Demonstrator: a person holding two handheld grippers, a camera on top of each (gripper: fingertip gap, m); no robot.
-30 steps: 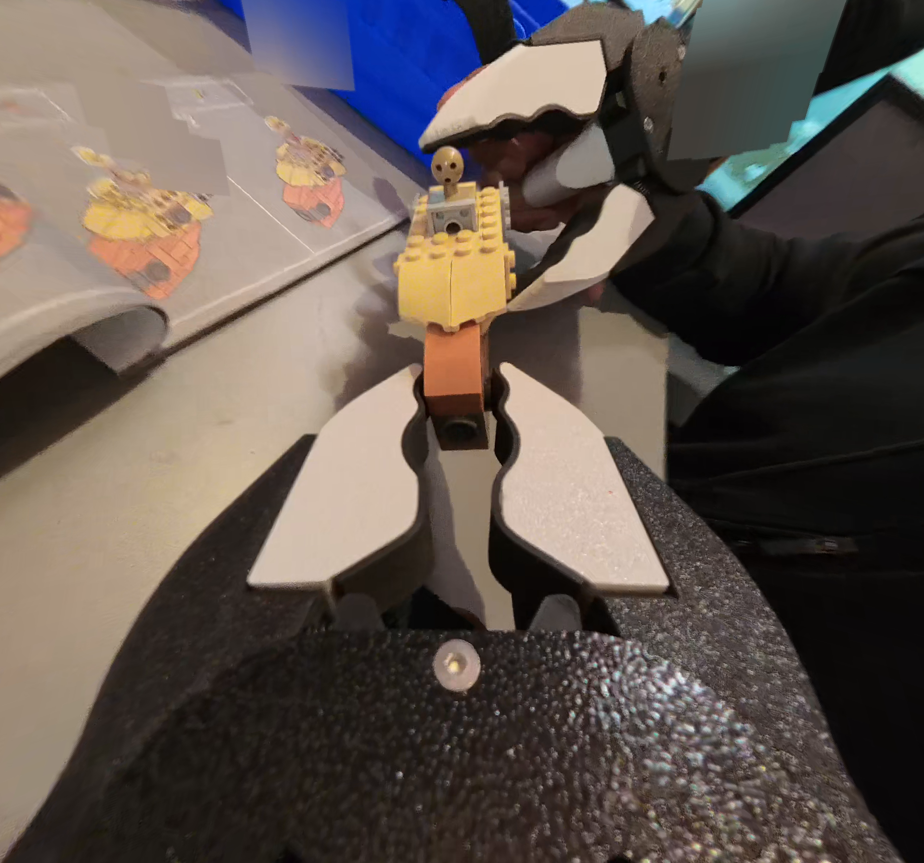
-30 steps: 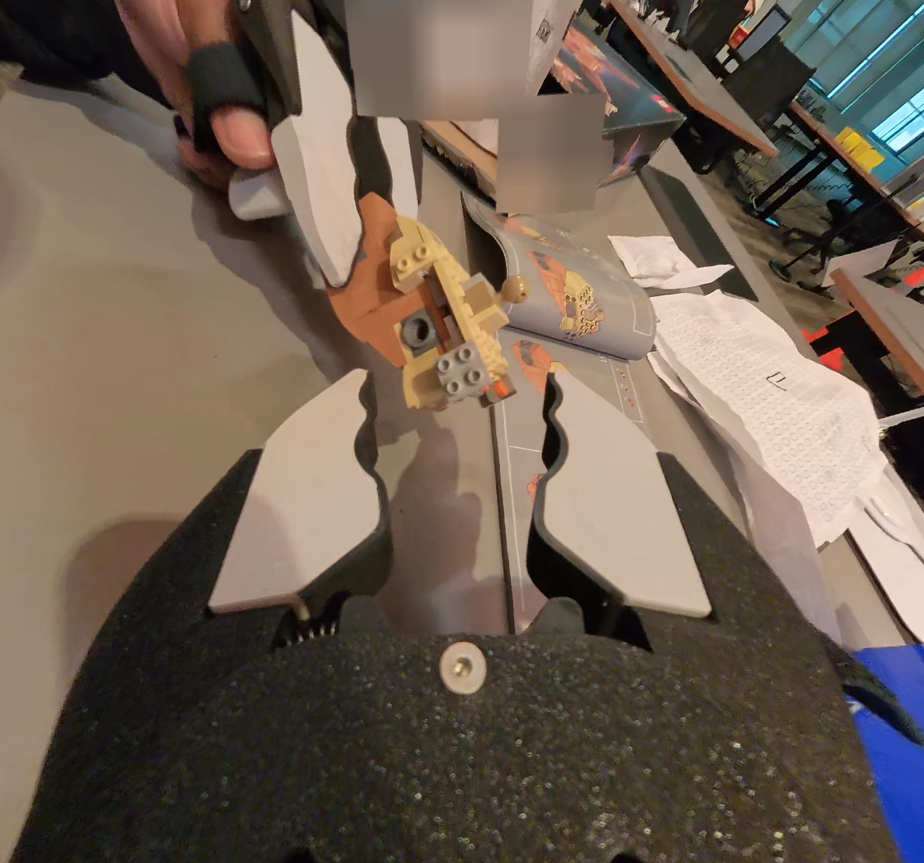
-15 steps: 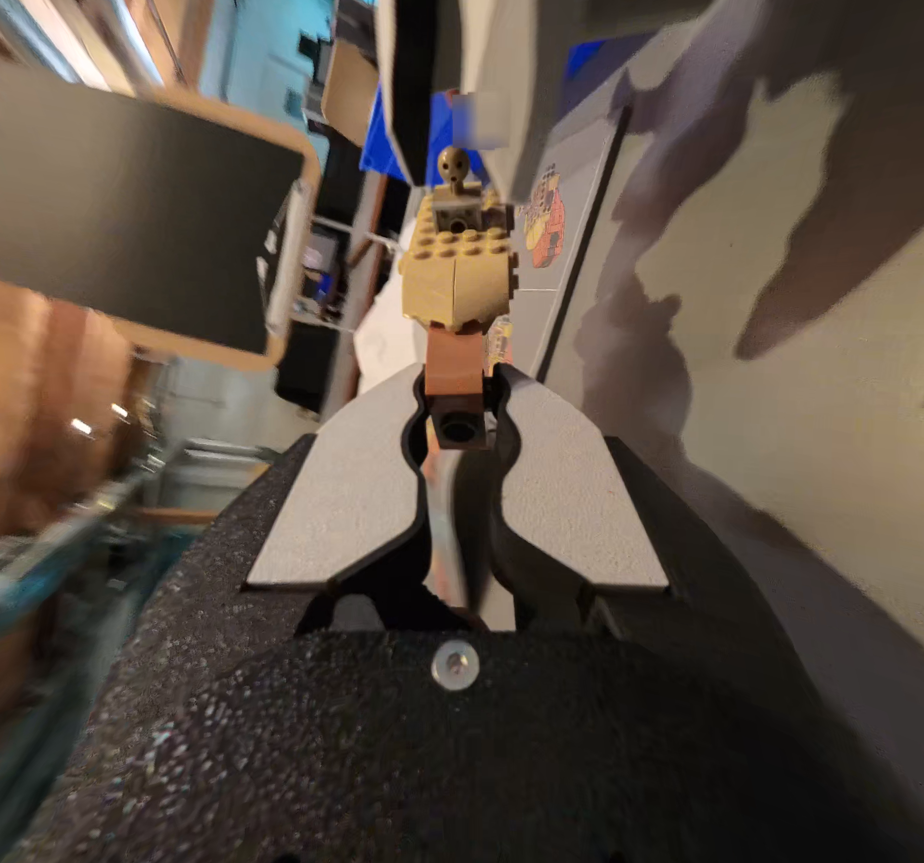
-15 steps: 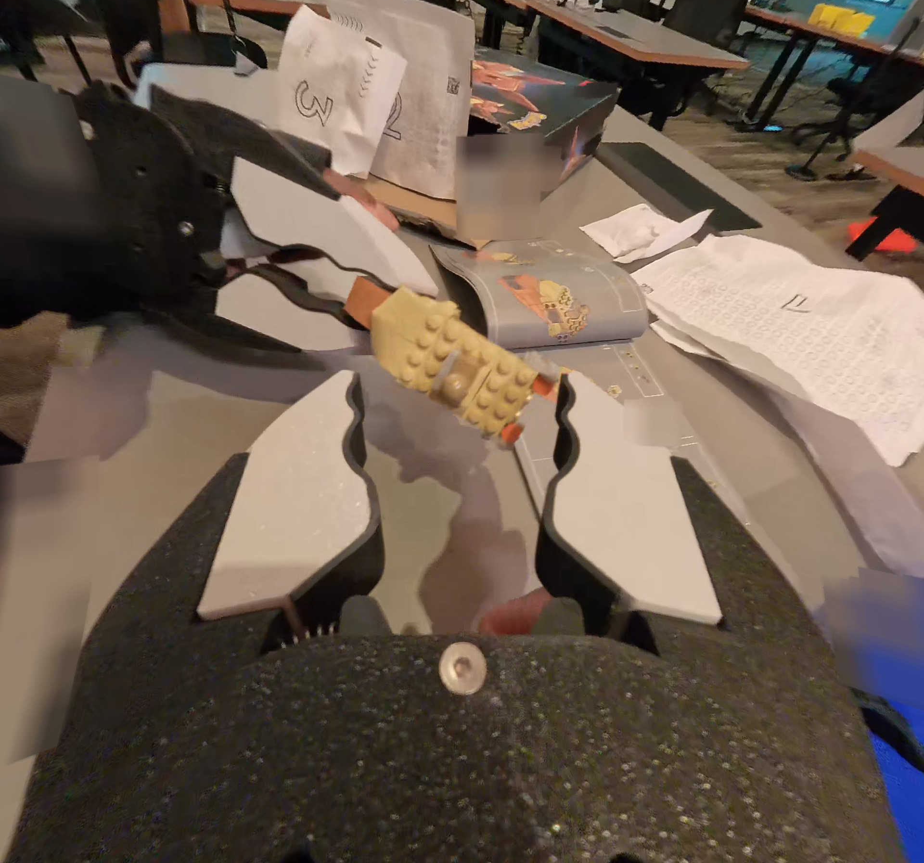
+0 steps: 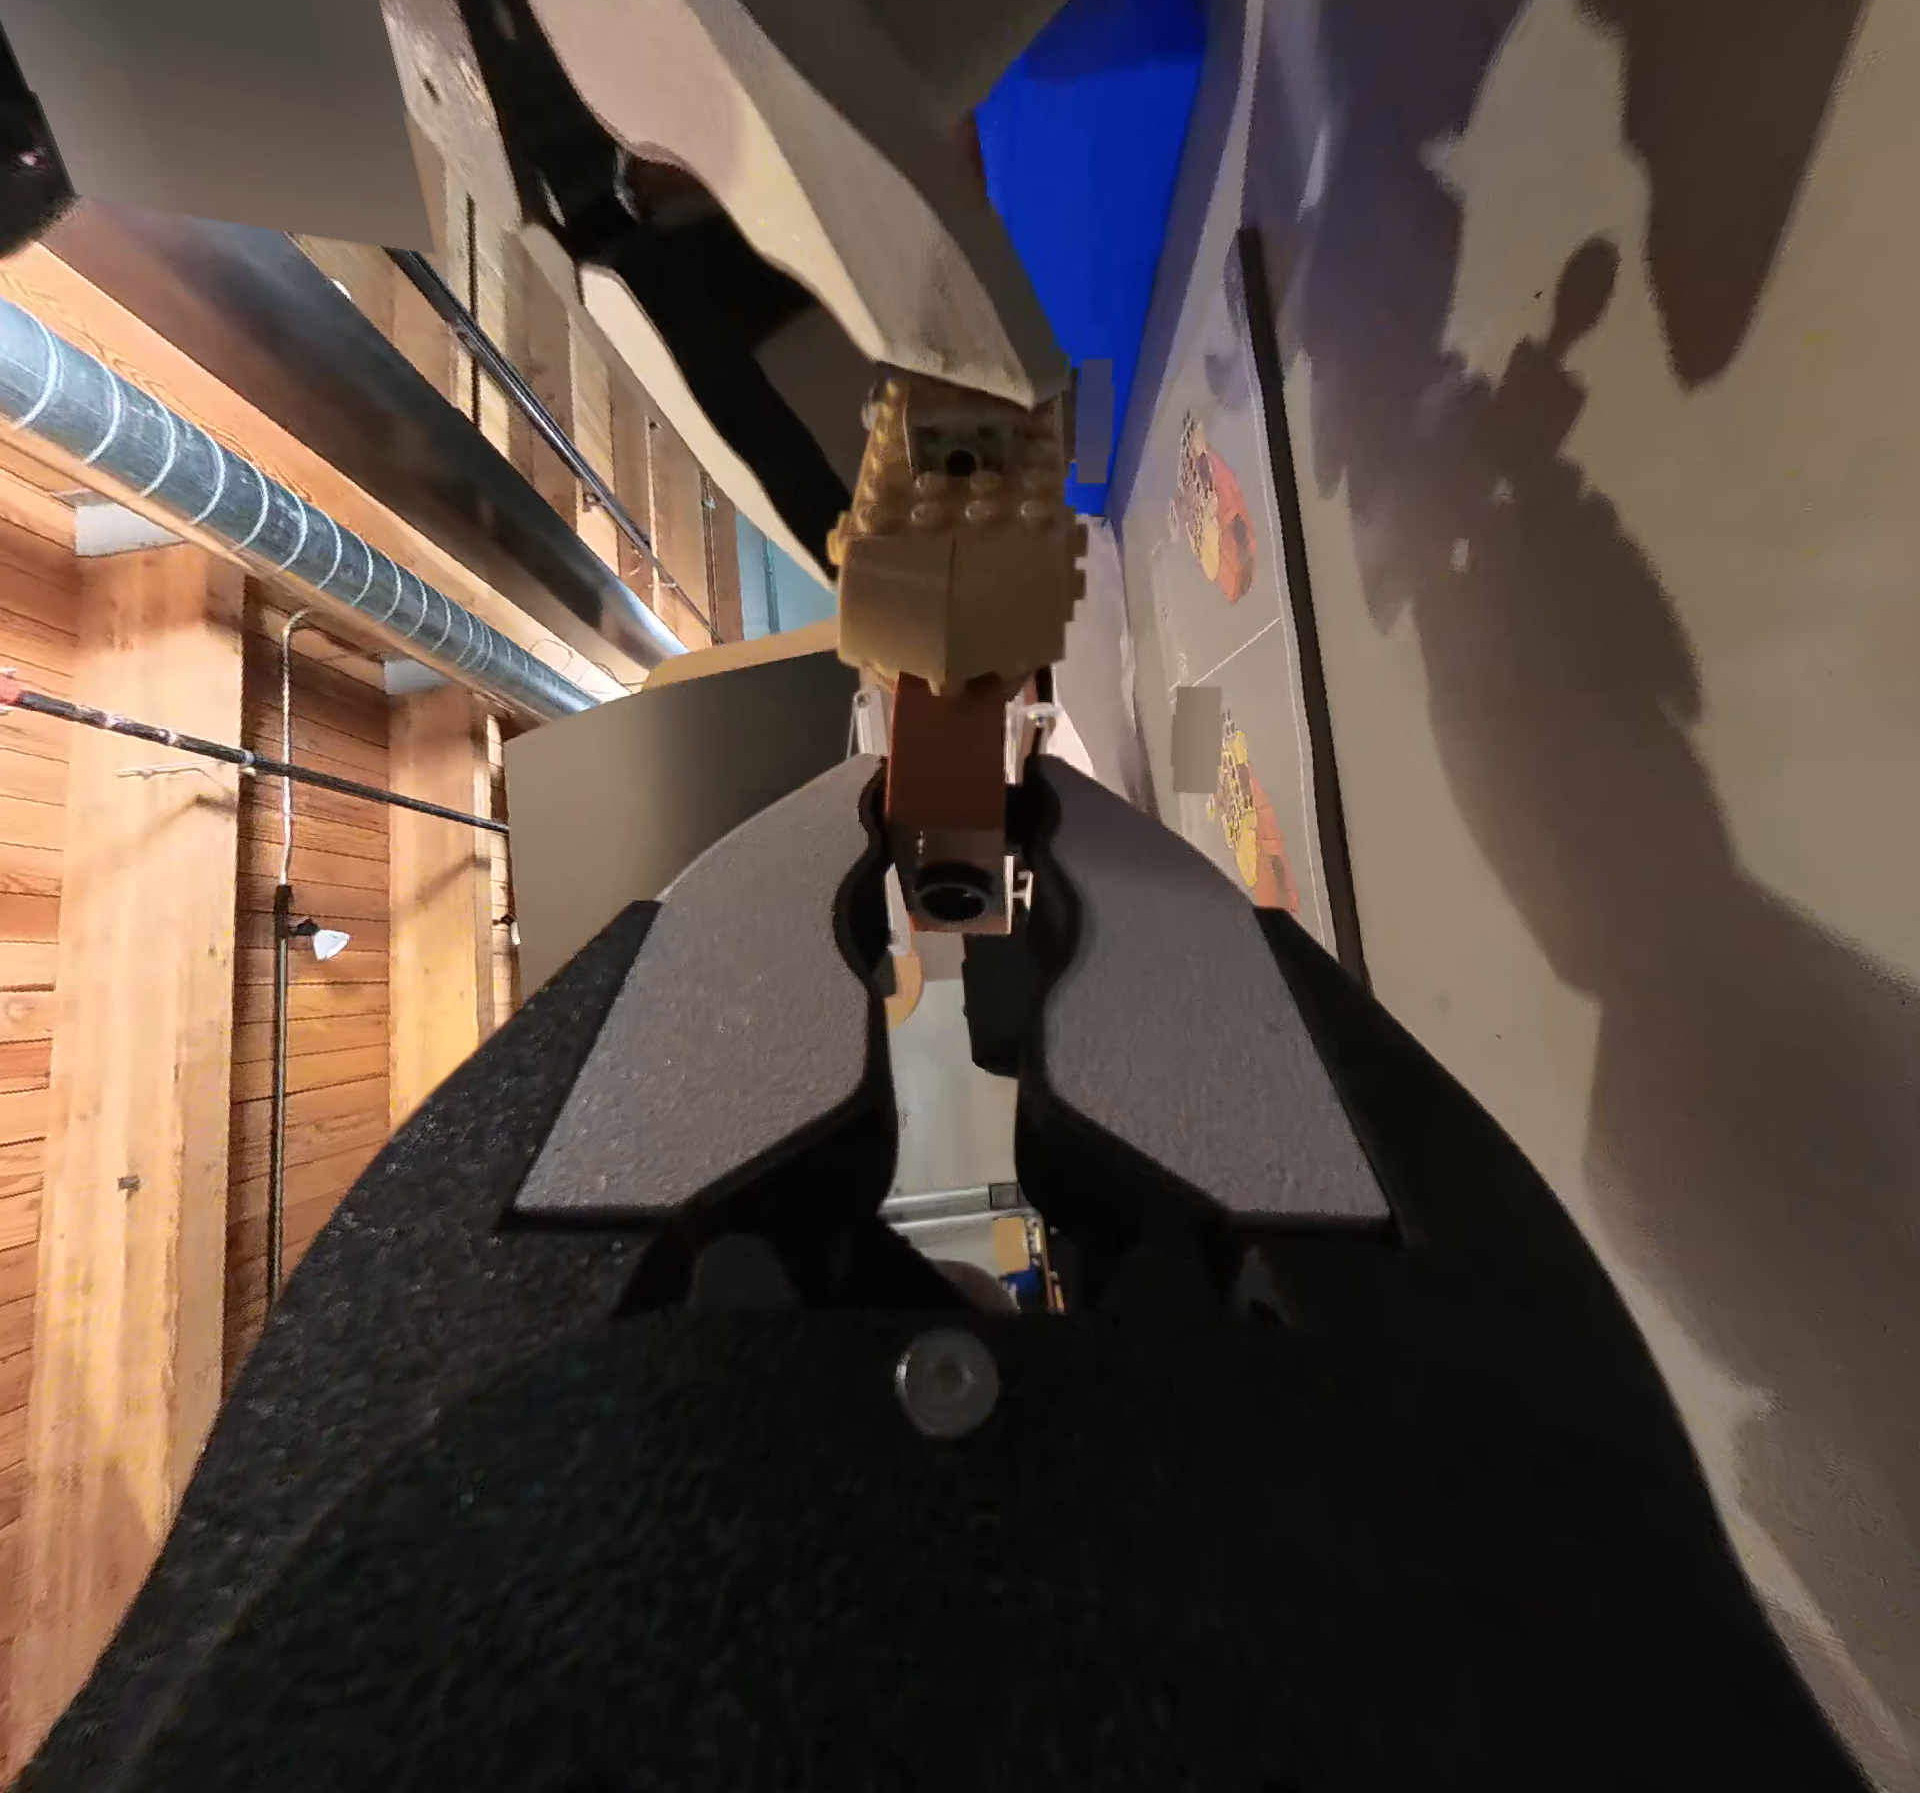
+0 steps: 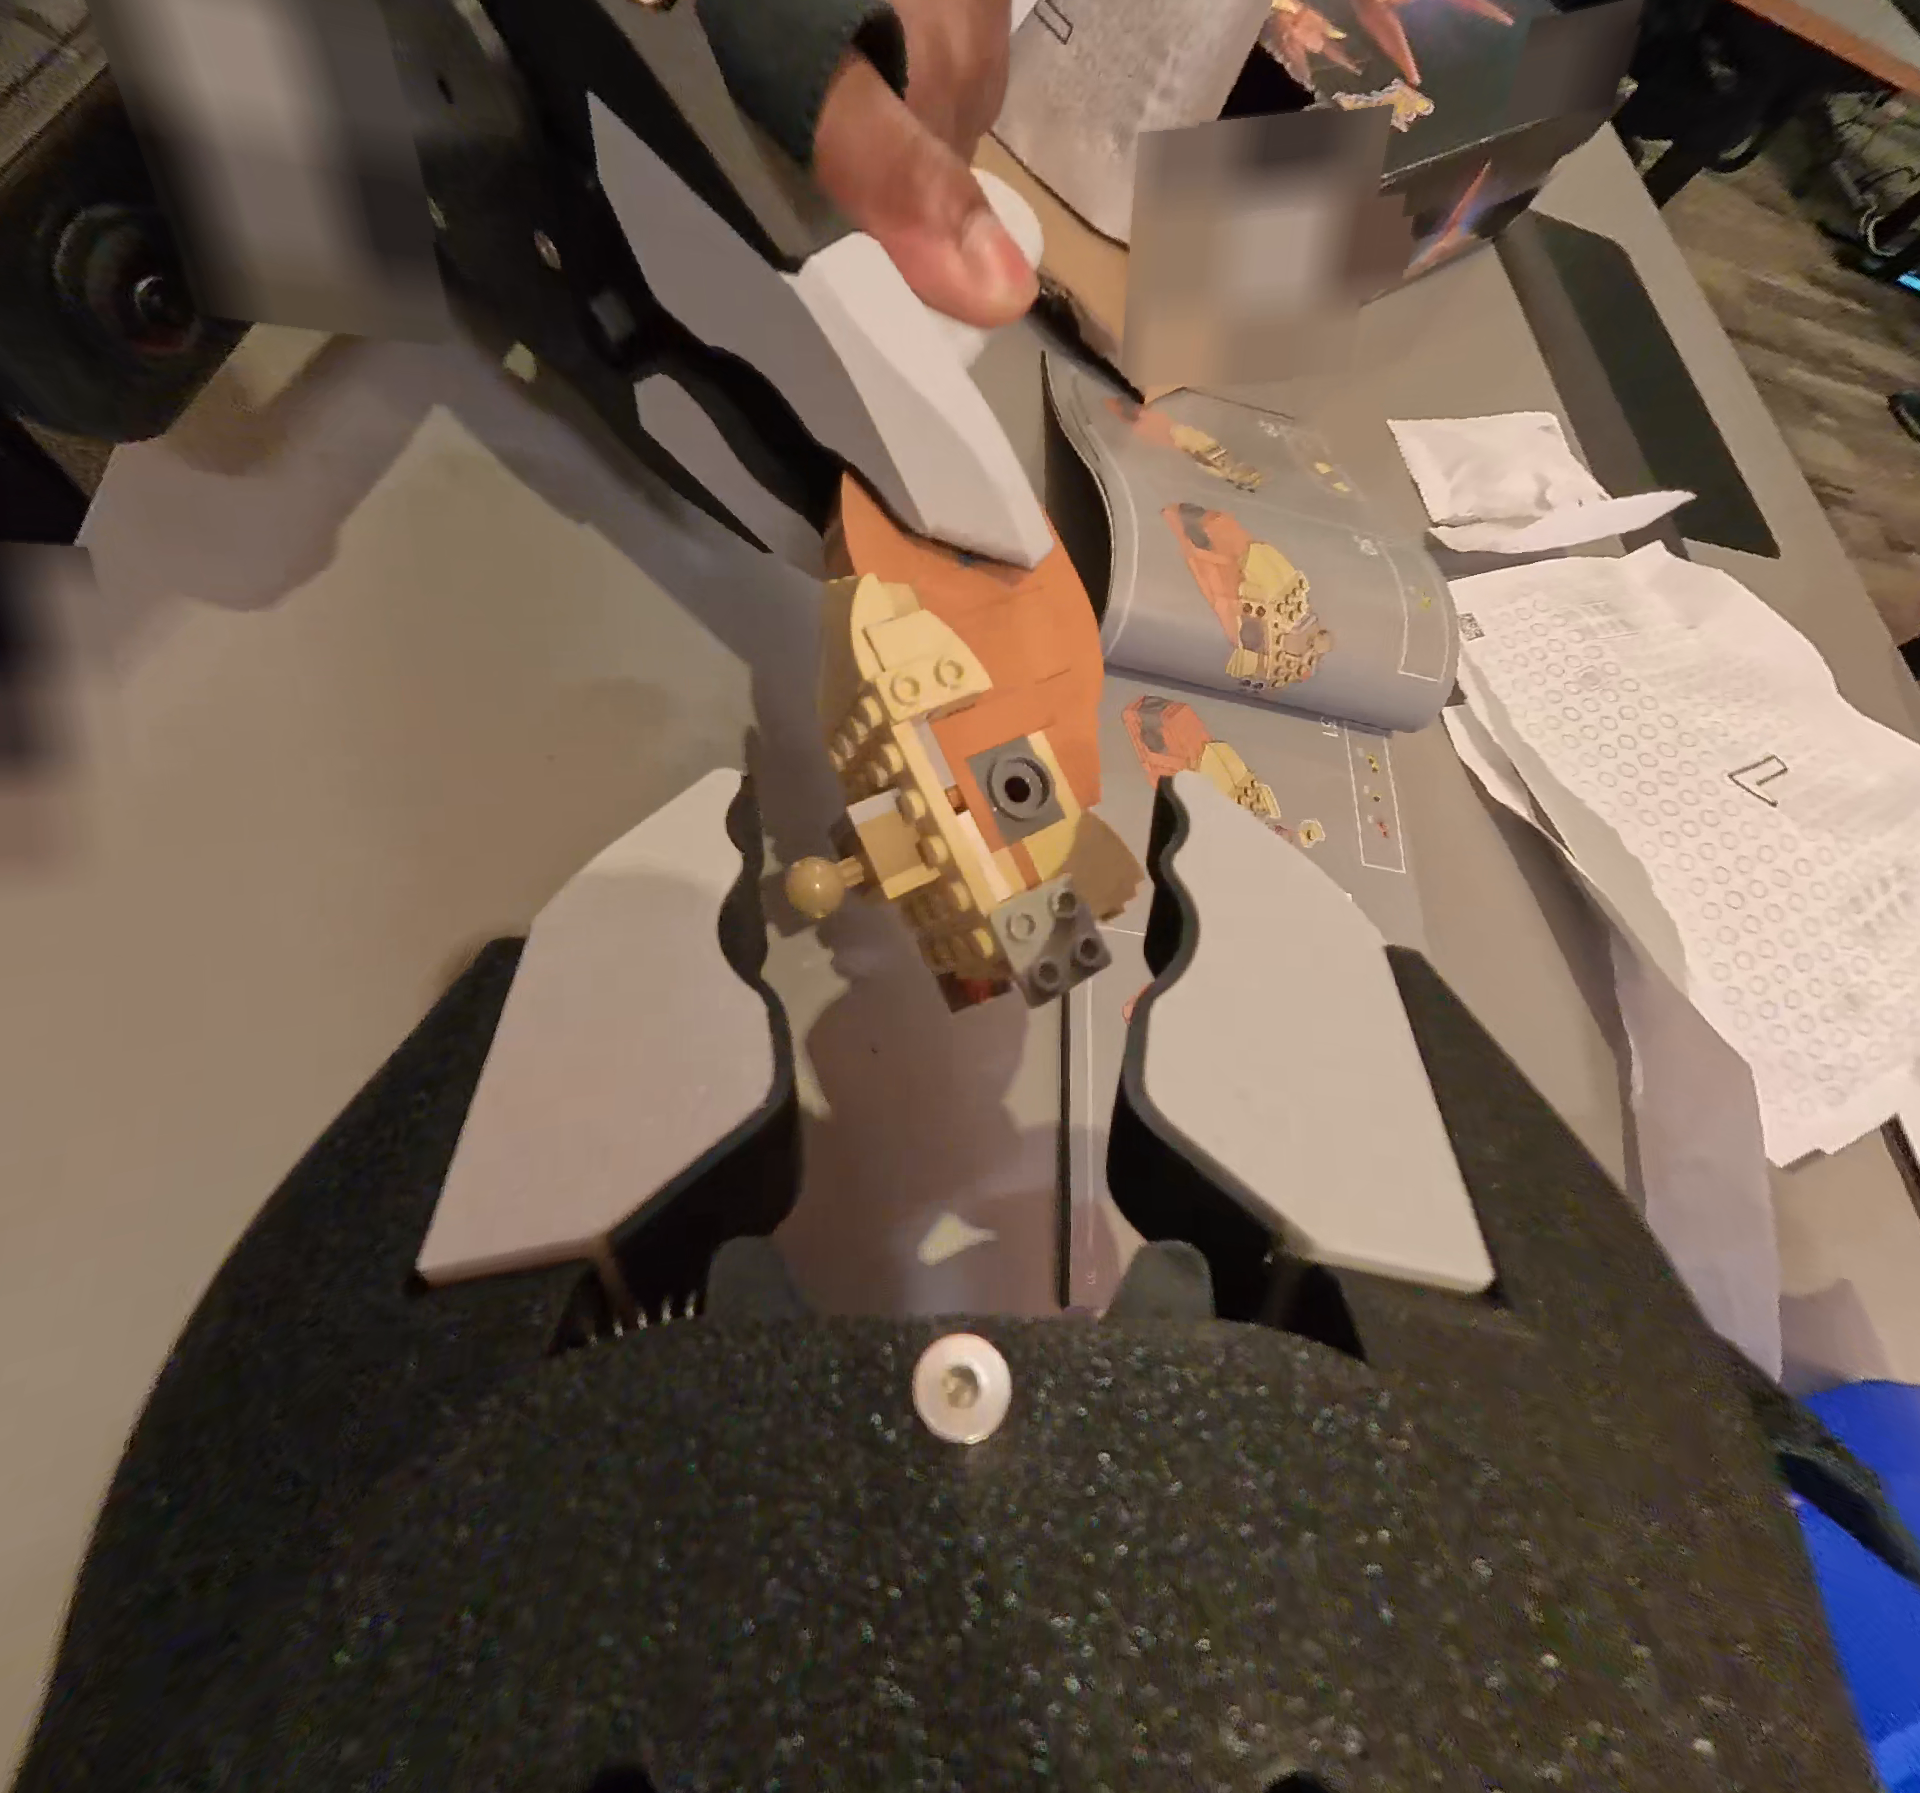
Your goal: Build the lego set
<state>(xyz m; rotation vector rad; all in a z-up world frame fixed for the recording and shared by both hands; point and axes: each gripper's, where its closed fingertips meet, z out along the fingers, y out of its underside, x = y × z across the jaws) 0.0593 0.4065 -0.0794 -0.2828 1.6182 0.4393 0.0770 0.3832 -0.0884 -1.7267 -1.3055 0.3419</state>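
The left gripper is clenched on the brown tail of the lego model, whose long axis points toward the released right gripper, so its tan nose sits between those spread fingers, above the table.

Model's far end: in the left wrist view, the lego model has its tip covered by the right gripper's finger.
Instruction booklet: near pages hidden behind the model.
Paper bags: cut off at the right edge.
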